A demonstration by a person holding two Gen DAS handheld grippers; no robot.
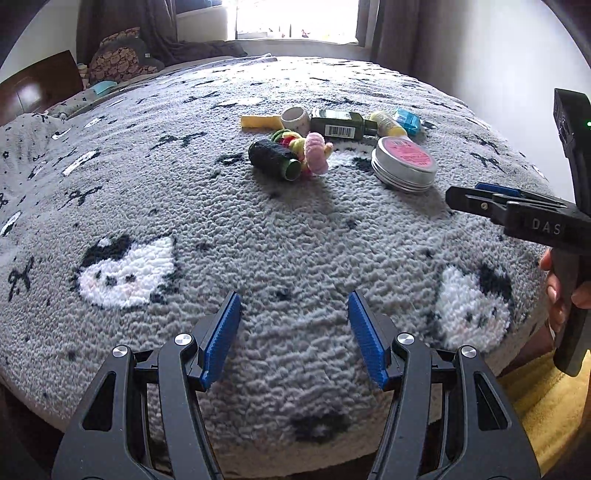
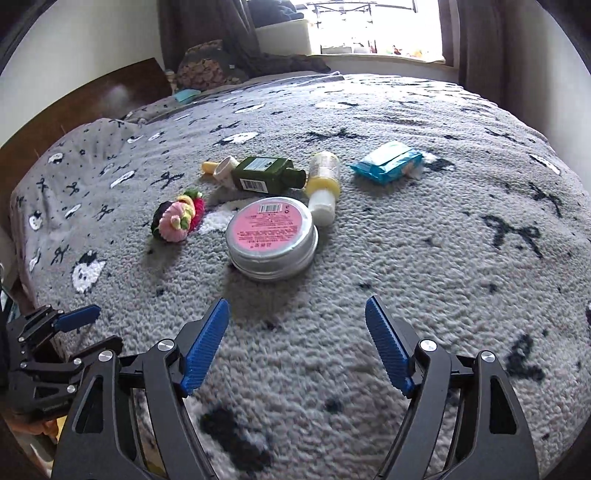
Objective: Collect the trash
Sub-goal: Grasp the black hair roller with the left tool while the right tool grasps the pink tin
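A cluster of small items lies on the grey blanket [image 1: 221,221]. It holds a round silver tin with a pink label [image 2: 272,236], a dark green bottle [image 2: 267,174], a small yellow and white bottle [image 2: 324,184], a blue tissue pack [image 2: 388,161], a tape roll [image 1: 295,119], a yellow tube [image 1: 258,121], a black spool [image 1: 273,158] and colourful hair ties [image 2: 179,218]. My left gripper [image 1: 293,325] is open and empty, well short of the cluster. My right gripper [image 2: 297,332] is open and empty, just short of the tin; it also shows in the left wrist view [image 1: 480,199].
The blanket covers a bed with a wooden headboard [image 2: 110,92] at the left and pillows [image 1: 122,59] at the far end. A bright window [image 1: 295,18] and curtains stand behind. A yellow rug [image 1: 535,398] lies by the bed's near right corner.
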